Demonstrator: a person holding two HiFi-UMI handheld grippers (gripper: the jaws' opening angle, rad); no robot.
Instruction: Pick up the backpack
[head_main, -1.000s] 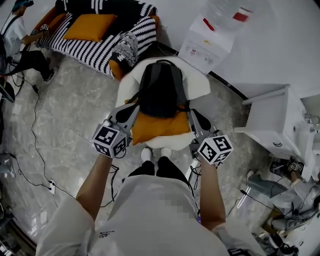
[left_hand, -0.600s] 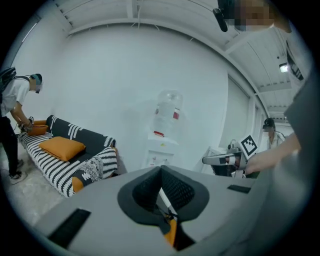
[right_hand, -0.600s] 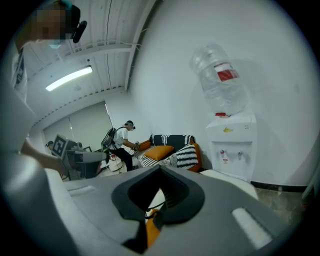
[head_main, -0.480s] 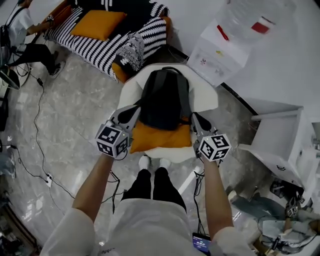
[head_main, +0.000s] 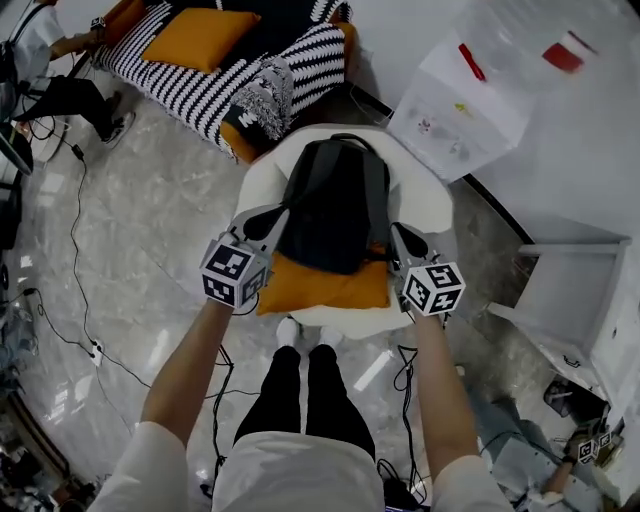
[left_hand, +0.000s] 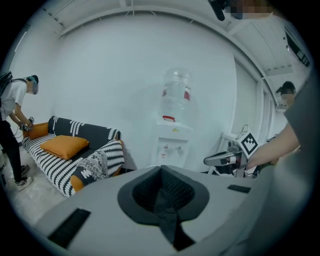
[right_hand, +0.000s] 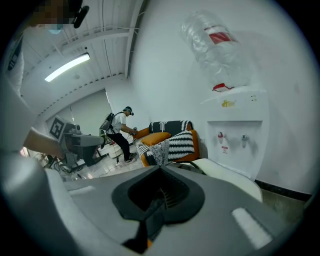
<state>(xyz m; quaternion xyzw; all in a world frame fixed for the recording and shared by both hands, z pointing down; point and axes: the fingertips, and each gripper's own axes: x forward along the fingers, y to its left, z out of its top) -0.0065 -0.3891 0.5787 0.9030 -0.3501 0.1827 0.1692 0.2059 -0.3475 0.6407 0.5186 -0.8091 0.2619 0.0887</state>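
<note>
Closely, left gripper (head_main: 277, 214) and right gripper (head_main: 397, 232) flank the backpack (head_main: 335, 205), fingers closed, empty.

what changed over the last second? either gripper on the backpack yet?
Both grippers moved forward. The left gripper and right gripper now sit farther along the two sides of the backpack, tips at its edges. Neither has taken hold; each pair of jaws looks closed, with nothing between them. The backpack stayed on the orange cushion in the white chair.
</note>
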